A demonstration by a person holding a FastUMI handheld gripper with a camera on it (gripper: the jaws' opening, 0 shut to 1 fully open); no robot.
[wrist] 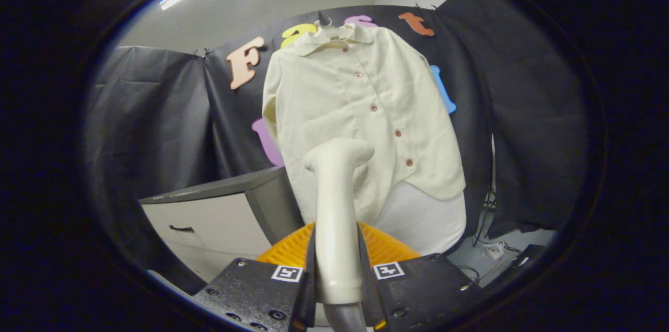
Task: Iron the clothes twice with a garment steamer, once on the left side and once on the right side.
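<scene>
Gripper view: gripper [337, 269] fingers clamped on the garment steamer [336, 206] handle, head near the hanging shirt [360, 112].

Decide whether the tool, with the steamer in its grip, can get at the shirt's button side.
Probably yes: the tool is shut on the garment steamer, whose head points at the hanging shirt, with nothing between them.

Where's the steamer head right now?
In the gripper view, the steamer stands clamped between the gripper fingers, its head low on the hanging shirt, left of the buttons.
</scene>
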